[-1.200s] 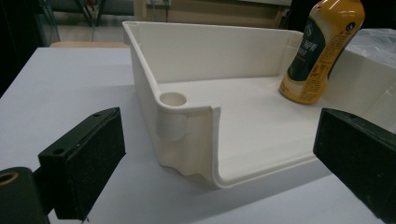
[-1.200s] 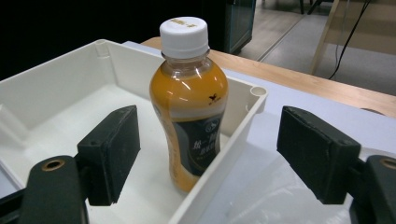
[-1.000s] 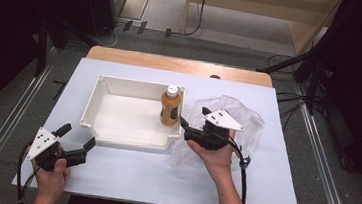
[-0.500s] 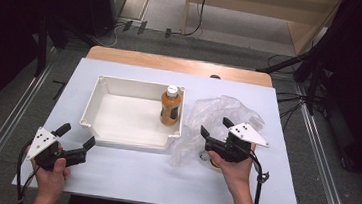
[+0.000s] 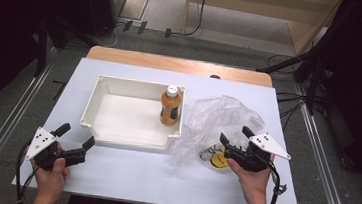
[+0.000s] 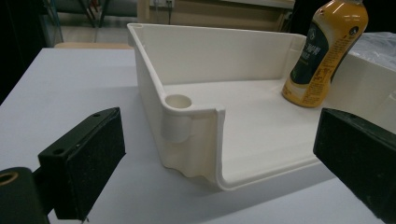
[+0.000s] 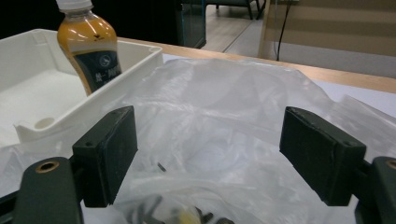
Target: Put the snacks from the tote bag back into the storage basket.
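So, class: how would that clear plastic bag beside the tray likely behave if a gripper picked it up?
The plastic bag is thin and crumpled, so probably floppy and light. Its glossy film may slip between the pads. Small items inside would likely sag and shift.

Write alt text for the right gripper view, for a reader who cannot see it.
The right gripper has its two black jaws wide open just above a crumpled clear plastic bag, with small dark and yellow items showing through the bag near the bottom edge. Behind it to the left stands an orange drink bottle upright in a white tray.
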### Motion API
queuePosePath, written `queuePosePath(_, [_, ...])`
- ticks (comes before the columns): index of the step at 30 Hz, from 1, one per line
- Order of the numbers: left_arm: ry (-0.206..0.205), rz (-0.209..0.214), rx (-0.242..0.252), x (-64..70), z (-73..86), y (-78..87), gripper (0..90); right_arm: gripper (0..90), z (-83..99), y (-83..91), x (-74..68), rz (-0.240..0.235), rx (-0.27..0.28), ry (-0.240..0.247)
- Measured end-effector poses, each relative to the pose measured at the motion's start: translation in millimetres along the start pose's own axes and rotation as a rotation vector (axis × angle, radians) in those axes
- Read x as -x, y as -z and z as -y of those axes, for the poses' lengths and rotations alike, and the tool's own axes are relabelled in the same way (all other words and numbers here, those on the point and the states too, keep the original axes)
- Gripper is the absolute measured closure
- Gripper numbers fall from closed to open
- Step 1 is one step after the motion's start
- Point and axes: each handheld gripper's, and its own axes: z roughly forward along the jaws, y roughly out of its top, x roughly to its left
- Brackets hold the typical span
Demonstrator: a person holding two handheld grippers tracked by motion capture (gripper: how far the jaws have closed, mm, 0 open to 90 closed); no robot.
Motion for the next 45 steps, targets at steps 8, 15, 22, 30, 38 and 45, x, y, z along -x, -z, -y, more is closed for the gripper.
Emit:
queuePosePath(8, [0.006,-0.002,0.004,-0.6,0.2,0.6,2.4,19.4,14.0,17.6,18.5,0.050,-0.015,0.002])
queuePosePath(15, [0.014,-0.003,0.006,-1.2,0.2,0.8,2.4,19.1,32.6,29.8,41.8,0.093,-0.037,-0.022])
queuePosePath(22, [0.019,-0.006,0.005,-2.1,0.3,1.2,2.4,19.2,43.9,44.2,59.5,0.123,-0.041,-0.055])
queuePosePath(30, [0.025,-0.004,0.008,-2.4,0.3,0.6,2.4,19.3,54.1,58.4,75.8,0.156,-0.062,-0.064])
queuePosePath(38, [0.024,-0.006,0.004,-2.2,0.2,0.8,2.4,20.0,64.7,69.1,96.3,0.184,-0.063,-0.138])
queuePosePath(45, [0.022,-0.006,0.003,-2.1,0.1,0.1,2.4,19.9,66.3,68.0,97.8,0.204,-0.055,-0.153])
